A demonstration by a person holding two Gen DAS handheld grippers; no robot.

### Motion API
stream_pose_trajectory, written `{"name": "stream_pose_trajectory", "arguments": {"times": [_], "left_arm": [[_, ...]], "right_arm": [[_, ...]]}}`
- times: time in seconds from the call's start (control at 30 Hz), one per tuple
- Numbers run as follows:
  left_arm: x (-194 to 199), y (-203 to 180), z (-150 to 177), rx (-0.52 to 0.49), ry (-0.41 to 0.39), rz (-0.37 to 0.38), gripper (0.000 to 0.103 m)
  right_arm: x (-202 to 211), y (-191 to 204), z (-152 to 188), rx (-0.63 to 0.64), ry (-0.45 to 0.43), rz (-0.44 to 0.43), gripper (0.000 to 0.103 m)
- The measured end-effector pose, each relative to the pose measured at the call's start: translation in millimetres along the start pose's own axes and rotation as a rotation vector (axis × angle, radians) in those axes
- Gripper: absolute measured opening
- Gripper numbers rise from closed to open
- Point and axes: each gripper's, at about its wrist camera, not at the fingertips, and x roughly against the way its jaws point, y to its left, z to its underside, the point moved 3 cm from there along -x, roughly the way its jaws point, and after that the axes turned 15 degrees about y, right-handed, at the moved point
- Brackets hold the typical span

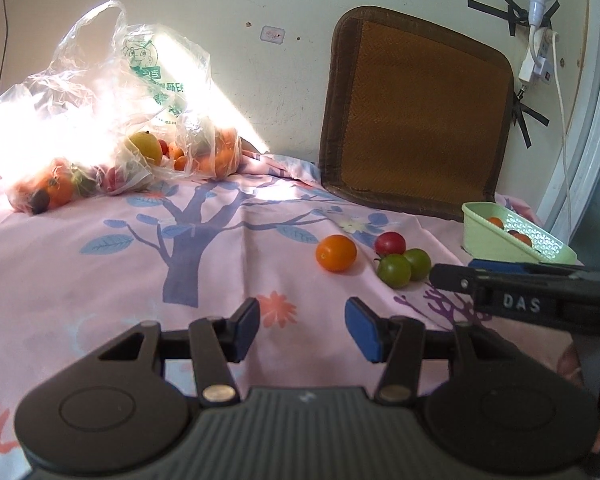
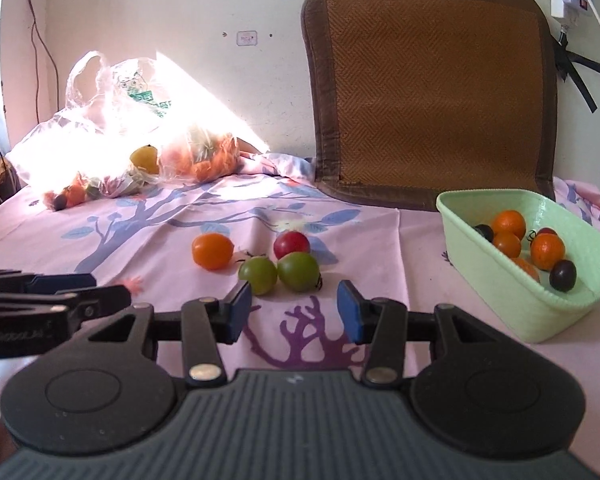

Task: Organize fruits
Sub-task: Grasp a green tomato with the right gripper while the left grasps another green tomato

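On the pink printed cloth (image 2: 380, 240), with the green basket (image 2: 500, 292) as the landmark, the sorting looks partly done. Far to the left of the basket, against the wall, the clear plastic bag (image 2: 111, 136) holds a heap of fruit, so much seems left to unpack. Between bag and basket, closer to the basket, four loose fruits lie on the cloth: an orange tomato (image 2: 212, 250) farthest from the basket, then two green tomatoes (image 2: 258, 275) touching each other, with a red tomato (image 2: 291, 243) just behind them. Inside the basket sit several orange and dark fruits, the share already sorted.

The left gripper (image 1: 302, 328) hovers over the cloth left of the basket, jaws apart and nothing between them. The right gripper (image 2: 293, 311) hangs nearer the basket, jaws likewise apart and empty, just short of the green pair.

The cloth between the loose fruits and the basket is bare, so a short carry rightward looks unobstructed. The basket's near wall must be cleared from above. Behind the basket a woven mat (image 2: 428, 92) leans on the wall, limiting room there. The two grippers sit close side by side, so they could crowd each other.
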Motion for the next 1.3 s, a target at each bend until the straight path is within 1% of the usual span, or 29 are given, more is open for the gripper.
{"name": "stream_pose_trajectory", "arguments": {"times": [0.13,0.27,0.33,0.4,0.47,0.57,0.63,0.67,0.7,0.77,0.8,0.9,0.97,1.07,1.13,1.2,1.3], "left_arm": [[2.0,-5.0,1.1,-0.025,-0.013,-0.005,0.048],[2.8,-7.9,0.5,-0.041,-0.021,-0.006,0.048],[3.3,-8.2,0.3,-0.042,-0.023,-0.004,0.048],[3.2,-7.7,0.0,-0.039,-0.021,-0.001,0.048],[3.3,-6.8,-0.2,-0.034,-0.021,0.002,0.048],[3.3,-6.5,0.0,-0.03,-0.022,0.003,0.048],[3.5,-6.8,0.1,-0.031,-0.025,0.003,0.049],[3.8,-6.8,0.1,-0.031,-0.026,0.004,0.049],[3.8,-6.6,-0.1,-0.031,-0.027,0.007,0.049],[3.2,-7.0,-0.6,-0.034,-0.021,0.013,0.051],[2.3,-7.6,-1.3,-0.038,-0.013,0.019,0.052],[-3.4,-13.2,-6.7,-0.058,0.012,0.031,0.052],[-6.2,-20.8,-13.0,-0.084,0.019,0.035,0.052],[-9.9,-39.6,-26.0,-0.161,0.002,0.034,0.052],[-18.7,-52.8,-32.9,-0.213,0.015,0.047,0.052],[-31.6,-63.1,-37.6,-0.236,0.048,0.052,0.052],[-45.2,-73.5,-43.3,-0.241,0.074,0.075,0.051]], "right_arm": [[-15.0,-9.2,-13.4,-0.053,0.026,-0.033,0.05],[-29.0,-14.7,-22.7,-0.097,0.059,-0.084,0.049],[-32.8,-16.1,-25.4,-0.122,0.07,-0.146,0.049],[-35.7,-18.9,-27.0,-0.161,0.085,-0.185,0.049],[-39.6,-23.8,-26.7,-0.22,0.108,-0.255,0.049],[-43.3,-31.7,-24.5,-0.3,0.138,-0.336,0.049],[-42.7,-35.3,-22.7,-0.34,0.147,-0.368,0.045],[-41.1,-35.9,-21.6,-0.349,0.148,-0.37,0.039],[-39.5,-36.7,-20.7,-0.355,0.158,-0.378,0.03],[-35.3,-37.0,-15.9,-0.374,0.17,-0.416,0.03],[-32.4,-36.2,-13.8,-0.366,0.169,-0.421,0.03],[-20.8,-31.2,-6.5,-0.307,0.154,-0.387,0.03],[-9.3,-29.5,-0.9,-0.266,0.122,-0.35,0.03],[12.1,-31.6,10.2,-0.179,0.049,-0.243,0.03],[23.5,-34.7,18.8,-0.128,0.017,-0.18,0.03],[29.3,-36.9,26.9,-0.083,0.006,-0.13,0.03],[24.9,-38.6,35.9,-0.026,0.018,-0.06,0.03]]}}
